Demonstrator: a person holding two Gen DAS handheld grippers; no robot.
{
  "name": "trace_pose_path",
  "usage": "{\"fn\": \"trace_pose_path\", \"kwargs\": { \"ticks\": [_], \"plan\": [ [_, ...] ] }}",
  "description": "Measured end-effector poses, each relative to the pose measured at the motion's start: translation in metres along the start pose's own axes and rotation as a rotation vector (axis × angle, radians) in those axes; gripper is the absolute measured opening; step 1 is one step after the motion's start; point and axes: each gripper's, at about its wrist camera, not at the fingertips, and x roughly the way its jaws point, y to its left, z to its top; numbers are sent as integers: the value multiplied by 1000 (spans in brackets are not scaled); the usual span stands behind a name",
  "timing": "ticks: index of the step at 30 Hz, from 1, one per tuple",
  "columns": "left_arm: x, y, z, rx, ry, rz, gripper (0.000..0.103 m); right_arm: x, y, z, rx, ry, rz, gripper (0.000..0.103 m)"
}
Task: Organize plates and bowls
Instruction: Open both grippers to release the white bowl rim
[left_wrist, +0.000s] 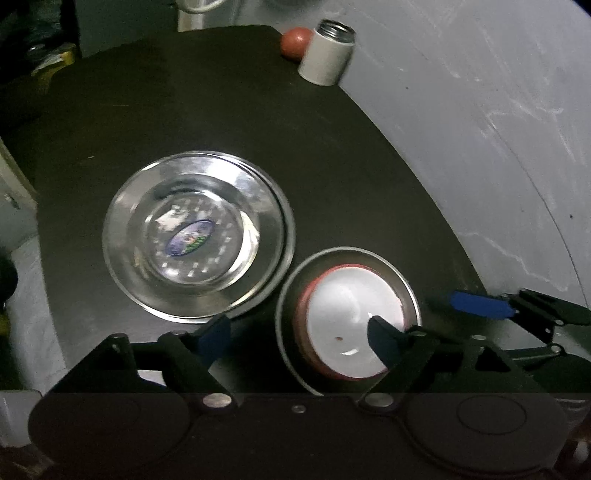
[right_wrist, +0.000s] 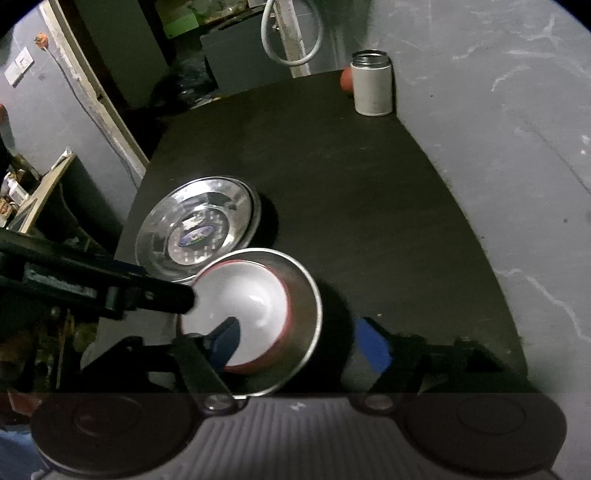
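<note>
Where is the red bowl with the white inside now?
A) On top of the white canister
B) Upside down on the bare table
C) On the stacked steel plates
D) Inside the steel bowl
D: the red bowl sits upright inside the steel bowl, whose rim rings it, beside the steel plates.

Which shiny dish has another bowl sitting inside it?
The steel bowl nearest the grippers: a red-rimmed white bowl sits inside it. The steel plates hold none.

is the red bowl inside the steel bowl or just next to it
Inside. The red bowl sits within the steel bowl, whose metal rim rings it in both views; its white inside looks empty.
</note>
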Motion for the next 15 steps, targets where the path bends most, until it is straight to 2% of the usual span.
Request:
{"fn": "trace_pose_path", "kwargs": {
  "ticks": [2, 5, 7, 15],
  "plan": [
    [-4, 5, -4, -17, -29, 20, 91, 0, -4, -1, -1, 1, -9, 88],
    [-8, 15, -11, -41, -62, 57, 92, 2, -10, -2, -5, 6, -23, 94],
    [-9, 20, -17, -53, -73, 74, 98, 7, -15, -3, -8, 14, -36, 95],
    [10, 27, -34, -101, -35, 84, 98, 20, -25, -6, -15, 53, -68, 96]
  ]
}}
